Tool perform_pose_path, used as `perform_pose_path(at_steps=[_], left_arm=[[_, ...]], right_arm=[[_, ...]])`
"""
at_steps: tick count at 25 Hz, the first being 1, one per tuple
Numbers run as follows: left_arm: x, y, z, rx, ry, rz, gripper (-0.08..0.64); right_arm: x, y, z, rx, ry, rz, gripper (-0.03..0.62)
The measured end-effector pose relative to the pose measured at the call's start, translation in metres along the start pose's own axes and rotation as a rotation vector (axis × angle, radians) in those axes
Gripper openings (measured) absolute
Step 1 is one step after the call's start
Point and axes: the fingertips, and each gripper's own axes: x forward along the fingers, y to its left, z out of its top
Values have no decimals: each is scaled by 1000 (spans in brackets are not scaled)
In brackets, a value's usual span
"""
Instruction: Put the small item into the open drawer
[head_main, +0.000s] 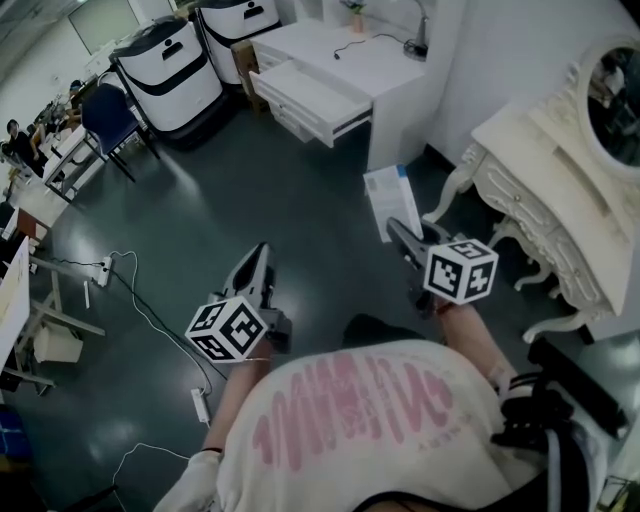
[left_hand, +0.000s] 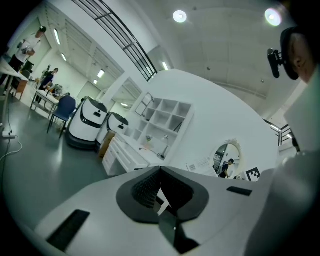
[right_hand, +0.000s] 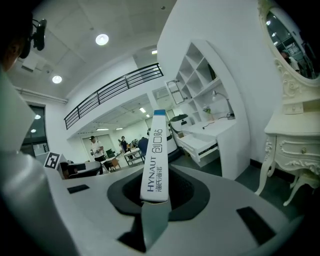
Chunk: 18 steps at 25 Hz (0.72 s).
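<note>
Box (right_hand: 152, 165): flat, white with a blue end, clamped edge-on in the right tongs (right_hand: 155, 197), jutting forward past their tips, in the air above the floor (head_main: 200, 200). Left tongs (left_hand: 161, 194): together, empty. Open drawer (head_main: 310, 100) of the white bench (head_main: 385, 75): well apart, ahead.

Glossy dark floor (head_main: 250, 190), smooth white cardboard box (right_hand: 155, 155), matt white desk (head_main: 320, 50), carved cream-painted dressing table (head_main: 540, 170).
</note>
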Motion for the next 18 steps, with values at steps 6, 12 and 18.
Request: perform_pose_path(at_steps=[6, 12, 18], left_arm=[[6, 27, -16, -36, 33, 41, 29], [48, 61, -4, -37, 54, 59, 29], [122, 87, 27, 7, 33, 76, 29]], right_arm=[[22, -8, -10, 15, 34, -9, 89], [79, -30, 1, 14, 42, 1, 89], [153, -78, 34, -7, 65, 11, 89]])
